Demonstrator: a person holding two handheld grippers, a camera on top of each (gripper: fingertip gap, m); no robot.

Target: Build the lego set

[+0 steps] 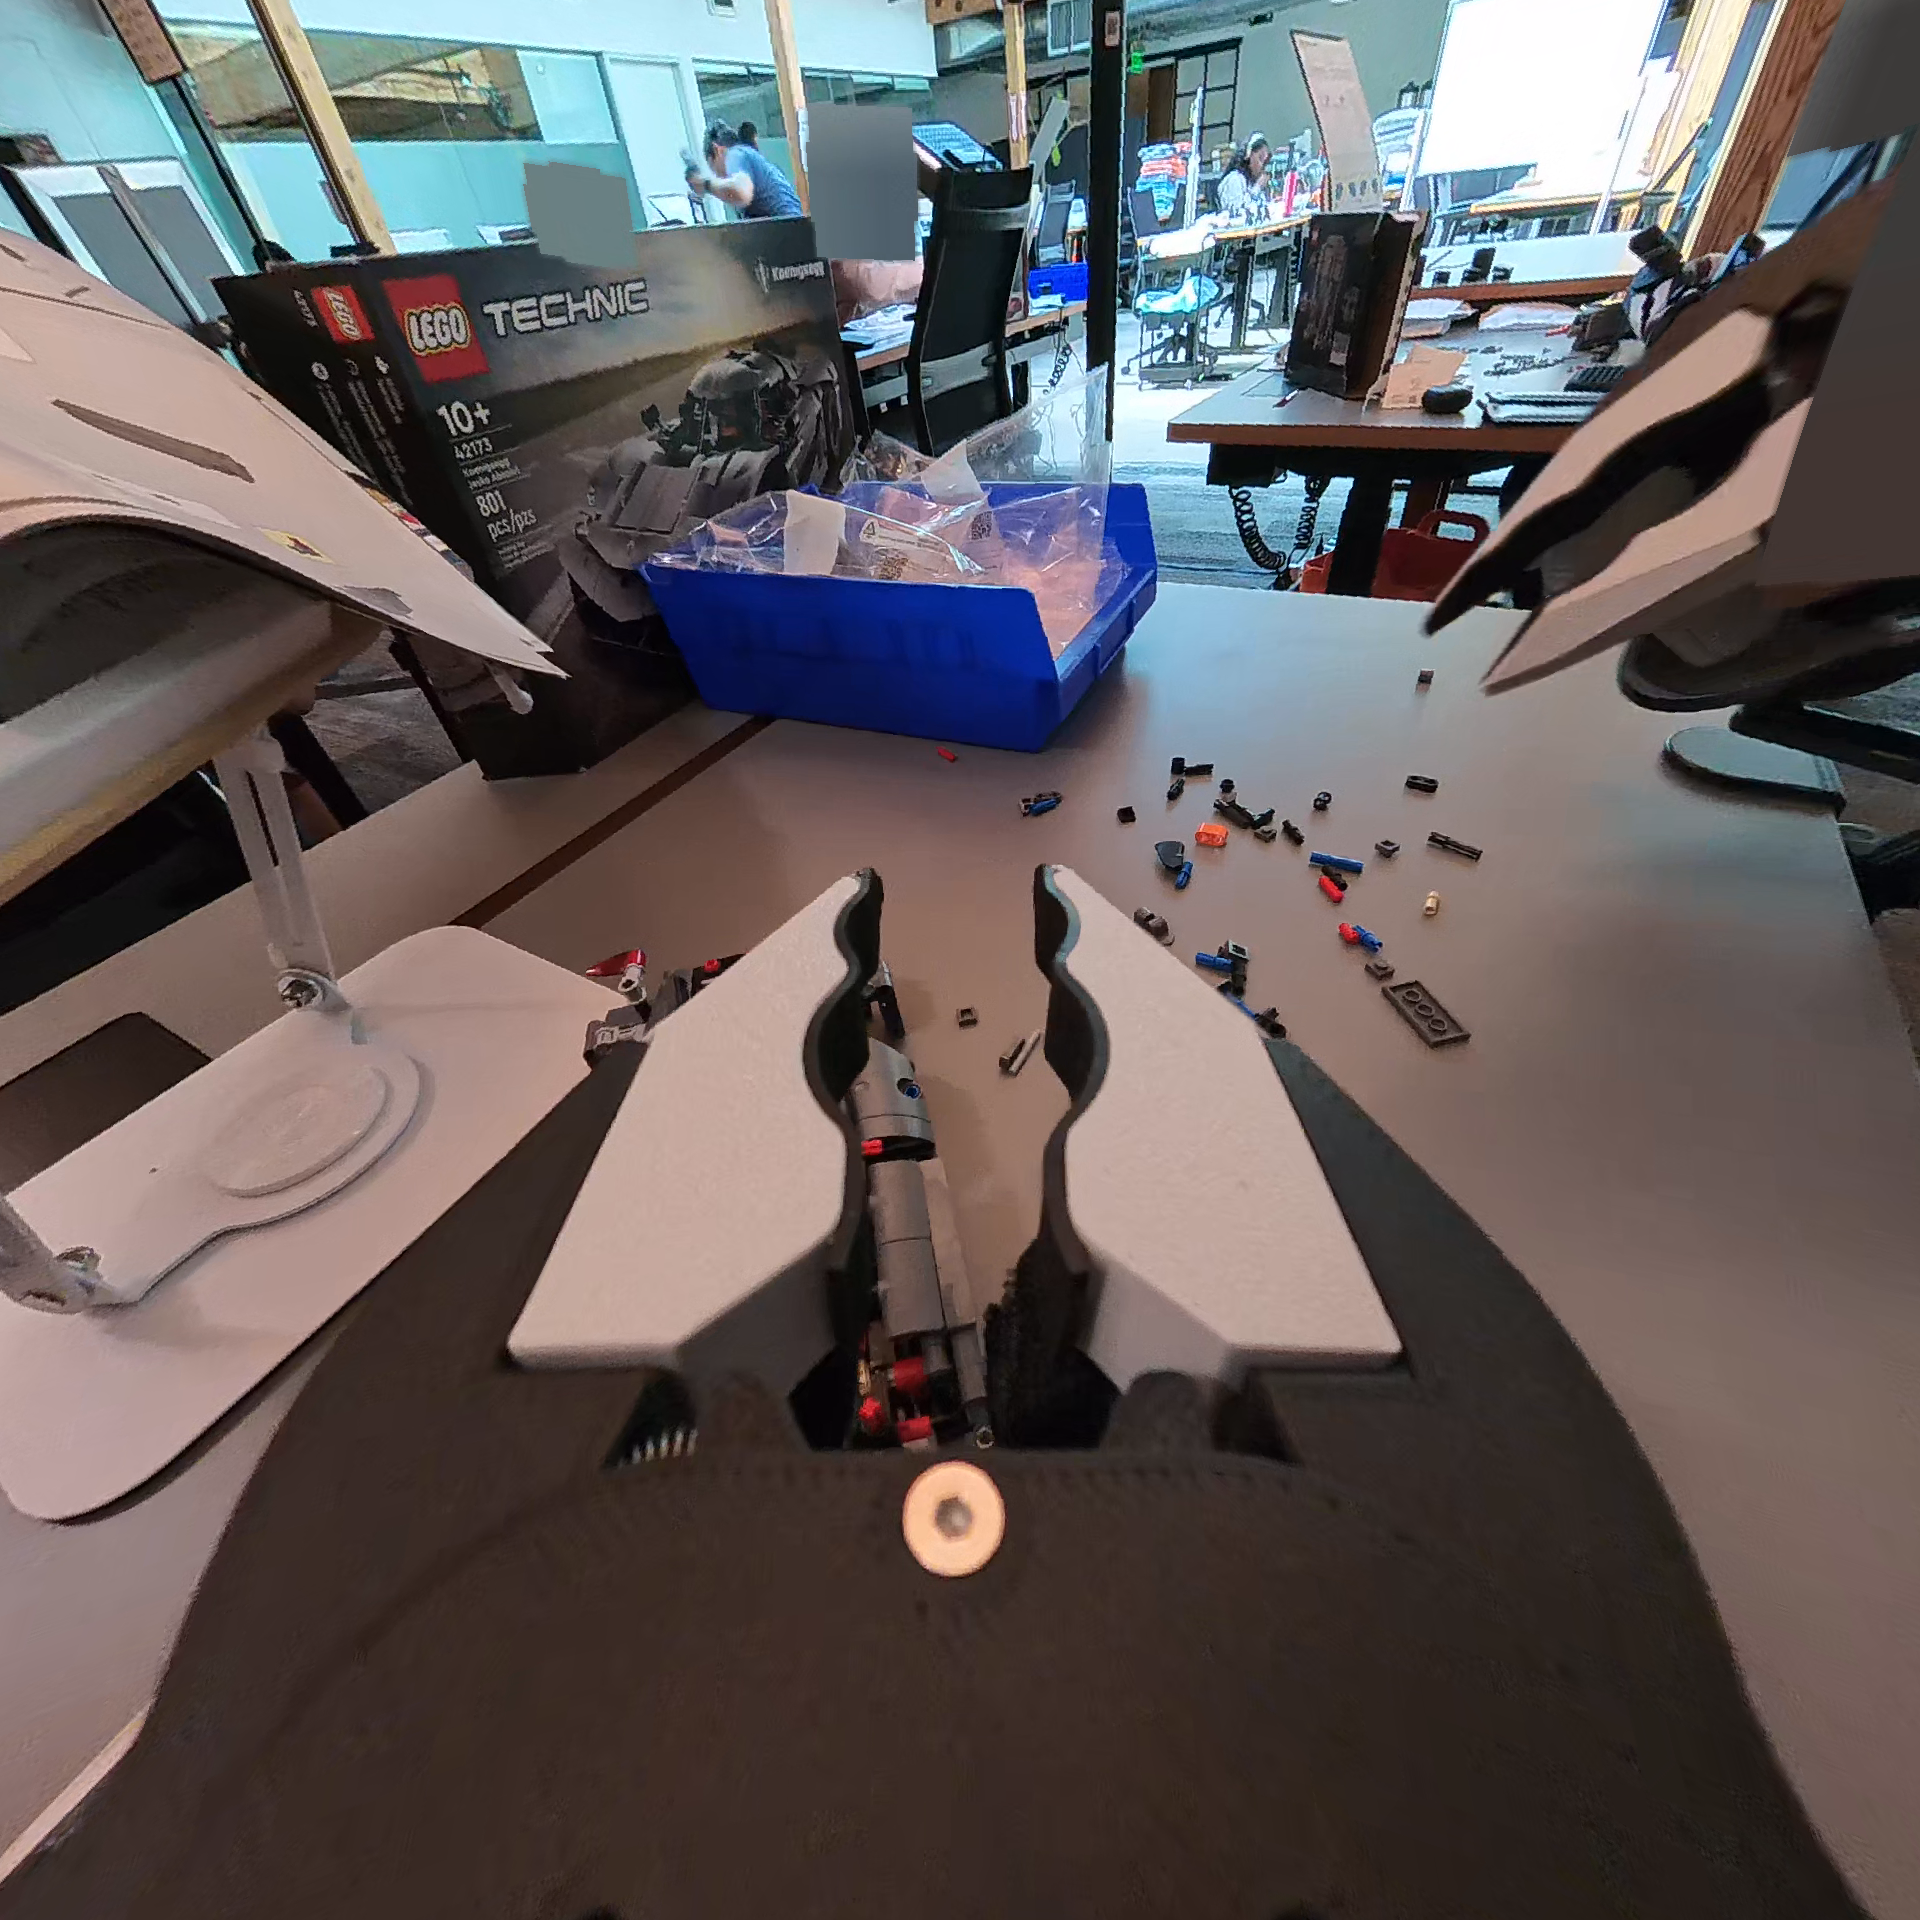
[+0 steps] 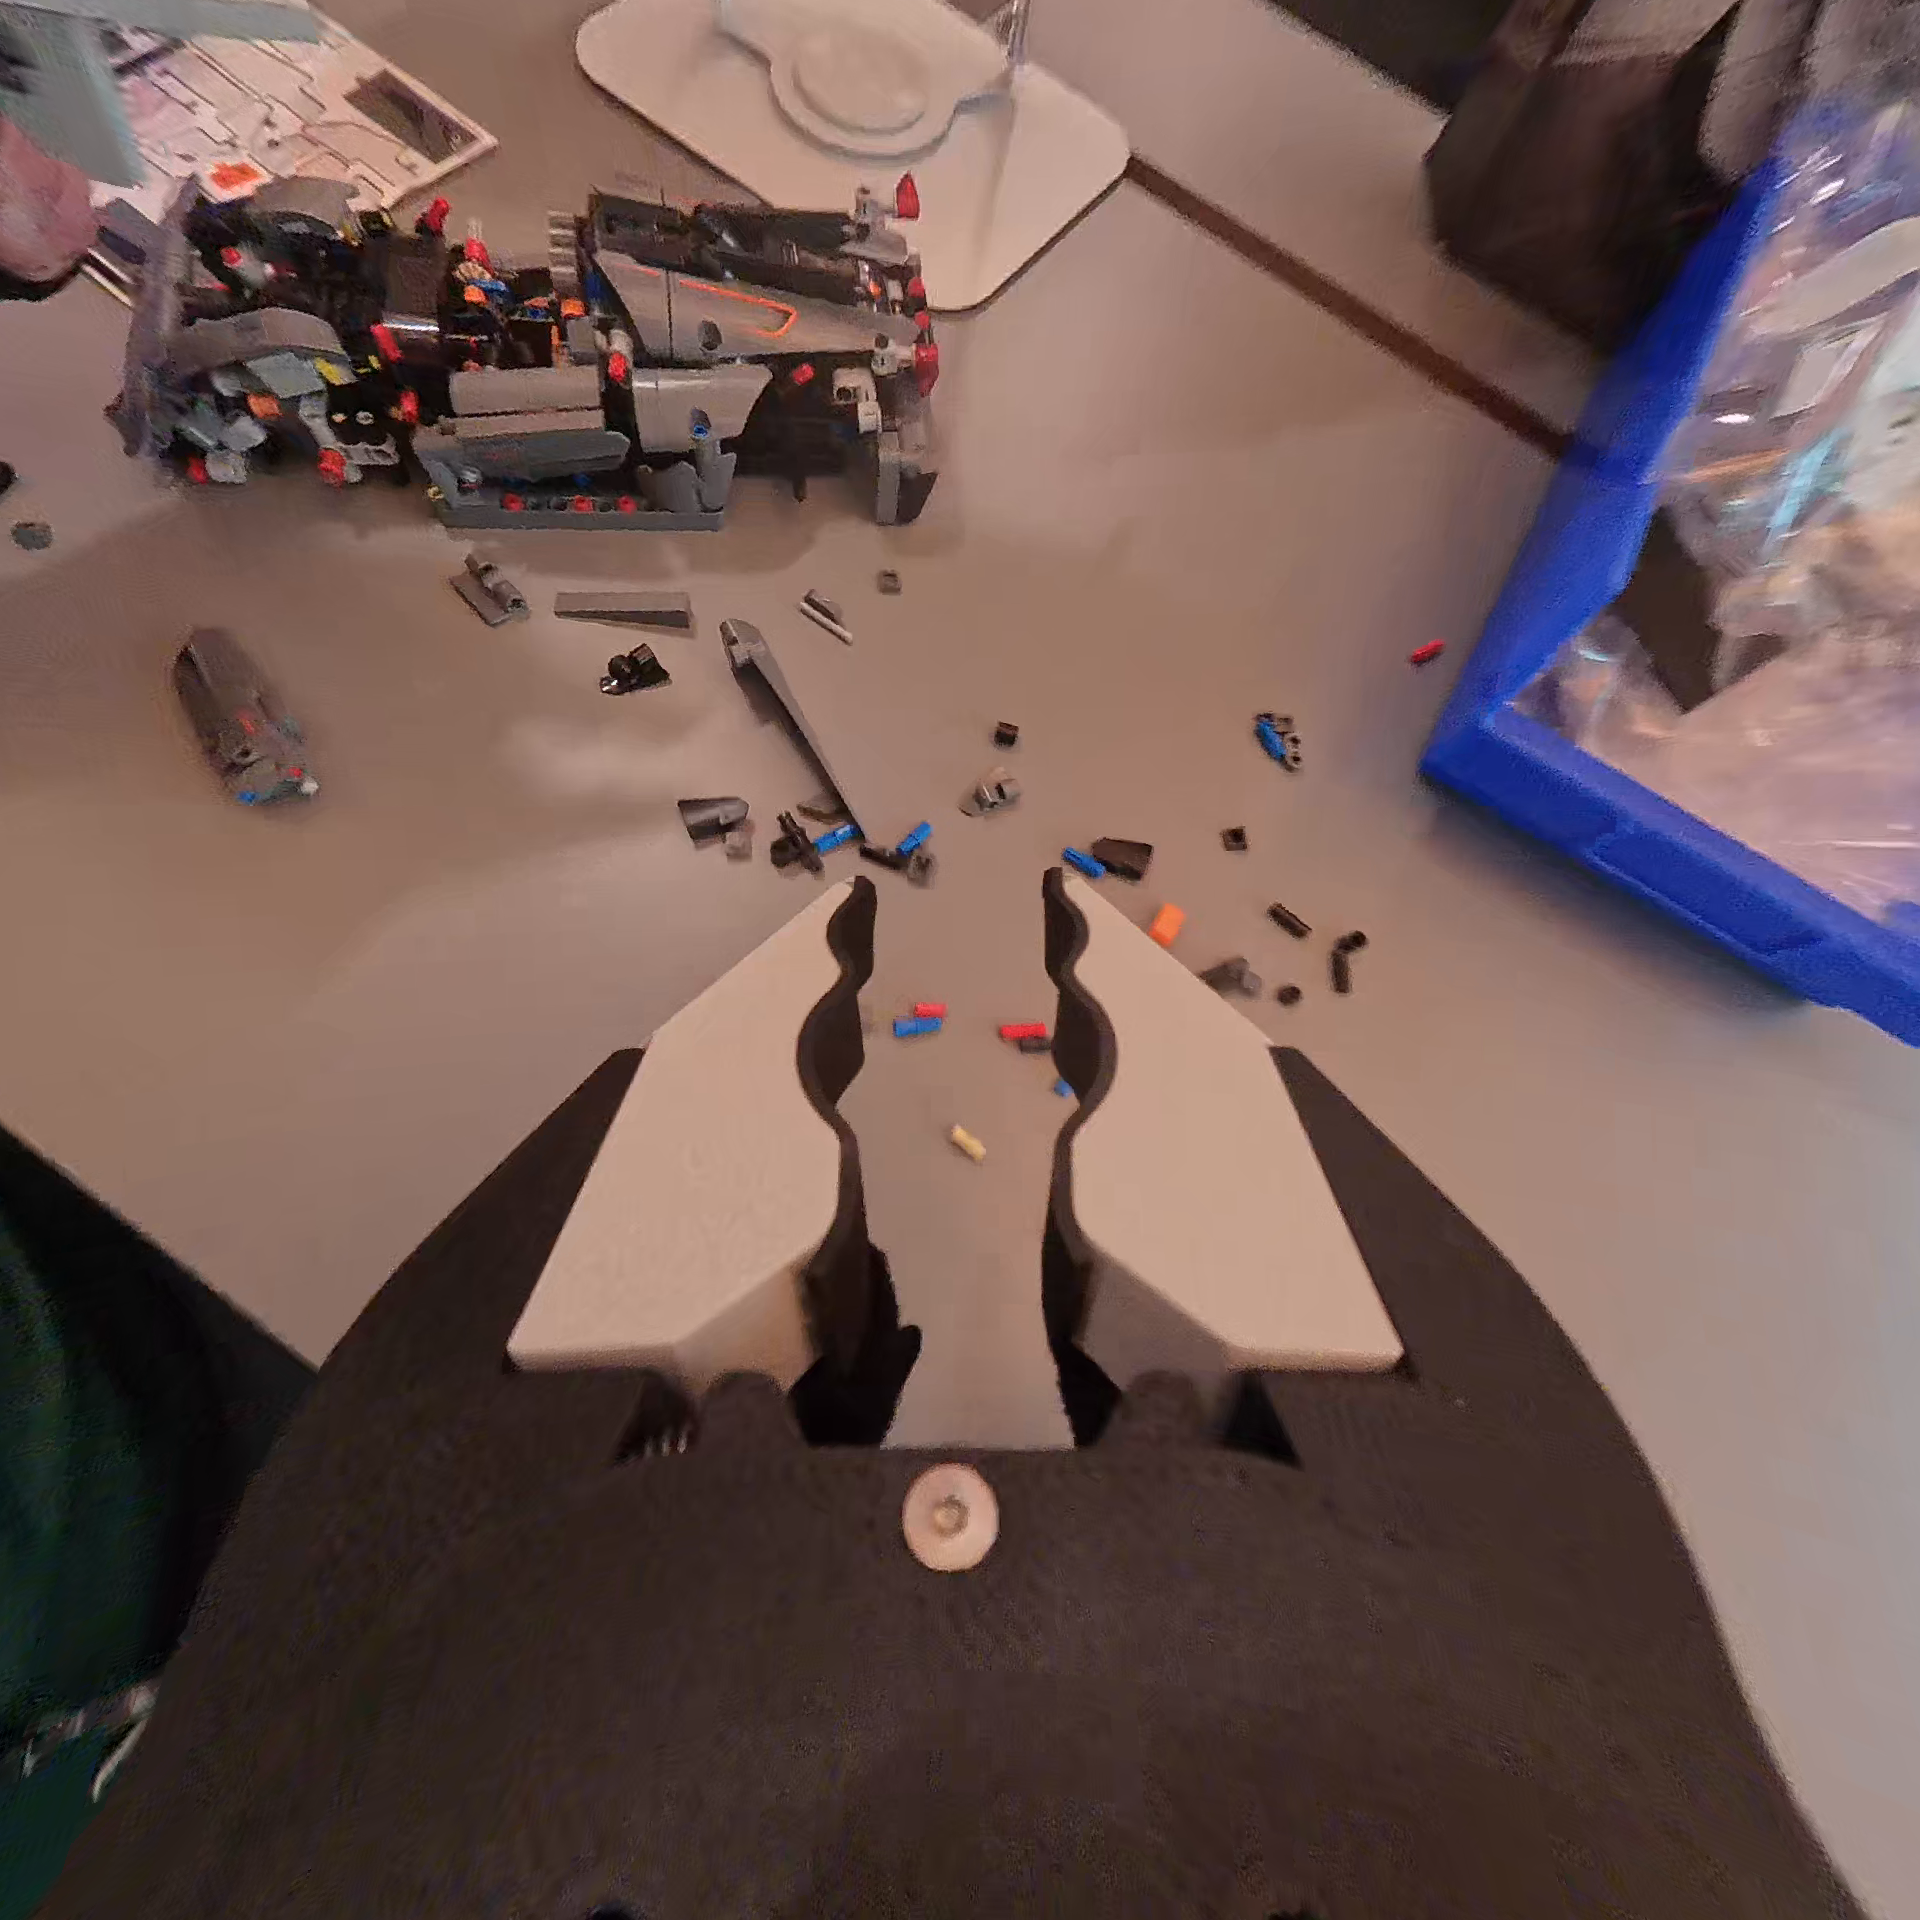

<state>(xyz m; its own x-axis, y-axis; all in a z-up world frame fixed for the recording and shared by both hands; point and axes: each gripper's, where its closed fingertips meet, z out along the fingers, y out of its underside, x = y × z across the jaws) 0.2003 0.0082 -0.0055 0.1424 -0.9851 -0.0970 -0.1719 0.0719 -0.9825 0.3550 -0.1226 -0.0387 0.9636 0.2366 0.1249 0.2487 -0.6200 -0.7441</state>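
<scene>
My left gripper point(image 1: 958, 883) hangs low over the grey matte table point(image 1: 1558, 1195), its two white, grainy wedge-shaped fingers point(image 1: 727, 1143) lined with wavy black pads and spread wide apart. Beneath and between them lies a grey cylindrical Lego assembly point(image 1: 902, 1184) with red pins at its near end; I cannot tell whether either pad touches it. My right gripper point(image 2: 958, 888) is spread just as wide and grips nothing; through its gap I see bare tabletop with small red and blue pins point(image 2: 920, 1020) and one pale yellow stub point(image 2: 967, 1141).

The partly built car model point(image 2: 540, 353), blocky, dark grey and black with red pins and an orange stripe, sits well ahead of the right gripper, to the left. Just in front of it lie a long tapered grey panel point(image 2: 784, 717) and a flat grey wedge point(image 2: 623, 610); a separate stubby grey sub-assembly point(image 2: 241, 717) rests farther left. Loose small pieces point(image 1: 1299, 862), black, blue, red and one orange, are scattered to the right of my left gripper, including a flat dark studded plate point(image 1: 1425, 1011).

A glossy blue plastic bin point(image 1: 883, 665) holds crinkled clear bags, beside the dark cardboard set box point(image 1: 540, 468). A smooth white stand point(image 1: 239, 1122) holds the curled instruction booklet point(image 1: 208, 488) at left
</scene>
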